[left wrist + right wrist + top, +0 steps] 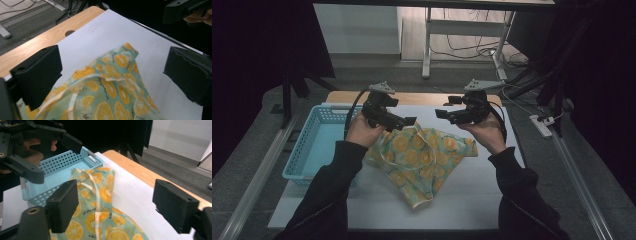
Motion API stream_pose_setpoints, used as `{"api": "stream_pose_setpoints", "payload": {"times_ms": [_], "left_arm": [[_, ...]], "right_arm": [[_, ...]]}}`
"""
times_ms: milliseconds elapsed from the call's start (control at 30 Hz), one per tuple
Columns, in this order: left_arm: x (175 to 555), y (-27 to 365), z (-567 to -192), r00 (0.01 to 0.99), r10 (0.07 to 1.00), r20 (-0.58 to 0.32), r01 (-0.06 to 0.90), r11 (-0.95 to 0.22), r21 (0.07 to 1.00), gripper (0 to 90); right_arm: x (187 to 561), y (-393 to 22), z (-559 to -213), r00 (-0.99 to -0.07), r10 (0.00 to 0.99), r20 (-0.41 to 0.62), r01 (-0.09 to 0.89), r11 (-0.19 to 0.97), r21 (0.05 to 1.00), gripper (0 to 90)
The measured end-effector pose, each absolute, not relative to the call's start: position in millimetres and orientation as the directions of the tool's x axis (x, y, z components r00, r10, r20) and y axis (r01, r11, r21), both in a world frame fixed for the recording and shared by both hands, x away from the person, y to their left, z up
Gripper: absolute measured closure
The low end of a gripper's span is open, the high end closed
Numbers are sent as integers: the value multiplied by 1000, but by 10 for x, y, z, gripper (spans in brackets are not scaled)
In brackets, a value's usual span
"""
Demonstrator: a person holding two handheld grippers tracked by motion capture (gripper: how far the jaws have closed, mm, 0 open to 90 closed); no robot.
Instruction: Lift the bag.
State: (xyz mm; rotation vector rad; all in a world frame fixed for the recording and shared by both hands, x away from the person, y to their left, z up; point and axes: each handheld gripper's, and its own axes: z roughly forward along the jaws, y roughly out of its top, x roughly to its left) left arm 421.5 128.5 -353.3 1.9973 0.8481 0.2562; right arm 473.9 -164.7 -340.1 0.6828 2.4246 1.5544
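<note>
Jaws of the left gripper (112, 70) hide cloth (110, 87) edges — its lower part cut off.

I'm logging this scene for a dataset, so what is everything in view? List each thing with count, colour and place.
cloth: one, pale green with orange slices, crumpled on the table's middle, below both grippers.
basket: one, light blue, perforated, at the table's left edge beside the cloth.
table cover: one, white, over the wooden table.
power strip: one, white, on the floor at the right.
left gripper: one, black, jaws open above the cloth.
right gripper: one, black, jaws open above the cloth.
sleeves: two, black, from the bottom edge.
</note>
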Motion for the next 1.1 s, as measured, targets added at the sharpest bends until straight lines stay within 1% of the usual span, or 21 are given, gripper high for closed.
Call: {"api": "stream_pose_setpoints", "payload": {"times_ms": [100,433,600,800,867,1100], "left_arm": [[4153,1306,-3597,747,646,-157,466,-341,816,0],[3960,1376,-3796,745,651,-146,476,-365,800,0],[3839,1427,-3917,741,651,-166,484,-347,803,0],[3717,1453,-4064,749,647,-142,468,-365,804,0],[3683,1472,-4104,748,650,-132,458,-362,812,0],[3562,1562,-4237,732,664,-156,473,-330,817,0]], "right_arm": [[4697,-1656,-3445,-881,463,93,280,353,893,184],[4550,-1694,-3629,-881,465,88,290,382,877,144],[4475,-1755,-3760,-877,470,100,300,374,878,98],[4411,-1796,-3899,-871,479,104,311,375,874,45],[4385,-1795,-3942,-872,479,98,311,388,868,32],[4272,-1806,-4094,-878,471,81,303,416,857,11]]}}
